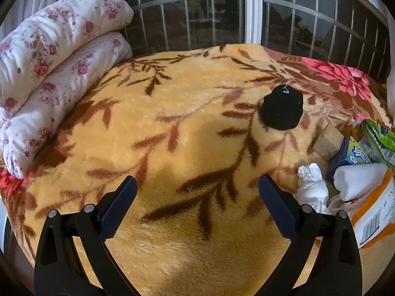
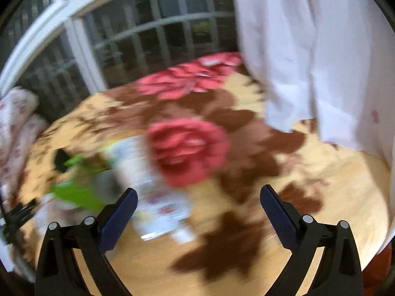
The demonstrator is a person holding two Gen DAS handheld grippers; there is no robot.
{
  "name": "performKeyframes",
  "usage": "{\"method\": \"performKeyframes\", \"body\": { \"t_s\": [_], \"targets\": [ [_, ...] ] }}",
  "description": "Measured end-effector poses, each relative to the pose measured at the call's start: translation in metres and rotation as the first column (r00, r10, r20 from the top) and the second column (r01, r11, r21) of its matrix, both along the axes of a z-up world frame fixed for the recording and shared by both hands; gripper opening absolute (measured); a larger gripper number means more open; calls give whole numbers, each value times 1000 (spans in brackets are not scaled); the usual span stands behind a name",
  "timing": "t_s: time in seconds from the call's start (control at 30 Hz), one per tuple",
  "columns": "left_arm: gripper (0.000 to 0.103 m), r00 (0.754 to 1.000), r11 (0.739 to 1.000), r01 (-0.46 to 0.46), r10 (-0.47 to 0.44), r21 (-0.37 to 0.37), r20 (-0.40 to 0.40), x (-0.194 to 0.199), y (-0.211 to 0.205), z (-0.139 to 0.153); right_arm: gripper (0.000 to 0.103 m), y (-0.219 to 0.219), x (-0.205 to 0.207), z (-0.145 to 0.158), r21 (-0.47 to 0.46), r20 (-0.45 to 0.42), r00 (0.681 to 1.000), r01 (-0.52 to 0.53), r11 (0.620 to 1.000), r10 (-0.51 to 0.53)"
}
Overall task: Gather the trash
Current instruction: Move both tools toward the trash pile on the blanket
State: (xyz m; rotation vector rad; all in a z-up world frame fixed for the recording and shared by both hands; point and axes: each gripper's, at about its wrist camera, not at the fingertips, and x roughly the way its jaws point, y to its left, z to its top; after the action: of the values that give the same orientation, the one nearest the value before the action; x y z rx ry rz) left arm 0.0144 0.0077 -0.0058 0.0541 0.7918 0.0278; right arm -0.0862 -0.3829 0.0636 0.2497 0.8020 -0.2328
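Left wrist view: the left hand-held gripper hangs over the bed's floral blanket, jaws spread wide with nothing between them — only plush fabric below.
Trash location: a loose heap lies at the right edge of this view — a crumpled white tissue, a white roll, an orange-and-white wrapper, a blue carton, a green packet and a small cardboard box.
Why so placed: the pieces touch or overlap, so they look gathered into one pile for easy picking.
Stray piece: a black scrap lies apart from the heap, farther up the blanket.
Bedding: a folded floral quilt rests along the left, by the barred window.
Right wrist view: badly blurred, probably from motion; the right hand-held gripper is also wide open and empty, pointed down at the blanket near what seems to be the same heap, with a green packet smeared at left.
Pose: both tools tilt forward and down, fingertips clear of the fabric.
Curtain: a white curtain hangs at the right.
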Motion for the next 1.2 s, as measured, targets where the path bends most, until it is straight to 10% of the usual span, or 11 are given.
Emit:
{"method": "performKeyframes", "body": {
  "t_s": [0.37,1.2],
  "targets": [
    [96,1000,1000,12,-12,0,22,-6,3,8,98,104,-3,0,-136,70,991,-99,986,110],
    [96,999,1000,26,-26,9,21,24,-9,9,98,114,7,-27,-203,82,986,-123,972,142]
  ]
}}
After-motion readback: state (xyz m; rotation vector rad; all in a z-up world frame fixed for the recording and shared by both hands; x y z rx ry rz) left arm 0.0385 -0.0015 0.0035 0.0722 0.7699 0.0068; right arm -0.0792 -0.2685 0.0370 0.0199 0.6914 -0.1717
